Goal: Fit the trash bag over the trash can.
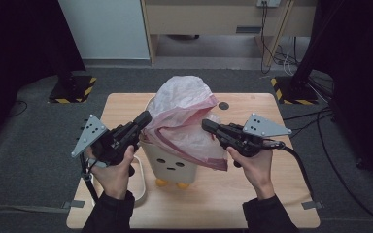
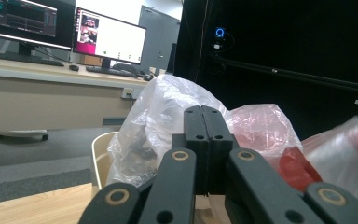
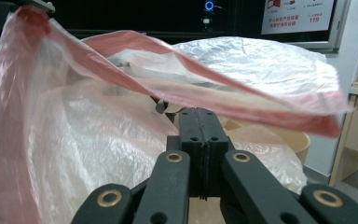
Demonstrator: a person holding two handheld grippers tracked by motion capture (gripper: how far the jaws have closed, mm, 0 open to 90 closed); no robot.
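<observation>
Both jaws pressed together: your left gripper (image 1: 144,118) and right gripper (image 1: 207,125) flank the thin pink-and-white plastic bag (image 1: 187,121) draped over the cream bin (image 1: 172,167). Whether either pinches film, I cannot tell. Bag lies between them, rim running left to right, equally near both.

Bag (image 1: 184,116) in bin (image 1: 170,165), between left gripper (image 1: 143,119) and right gripper (image 1: 208,125)

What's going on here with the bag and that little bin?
A person stands at a wooden table with a claw in each hand, fitting a pink plastic bag into a small cream bin with a face on it. The left claw and the right claw are both shut at opposite sides of the bag's edge, apparently pinching the film. The bag billows up above the bin, not yet pulled down around the rim.
</observation>
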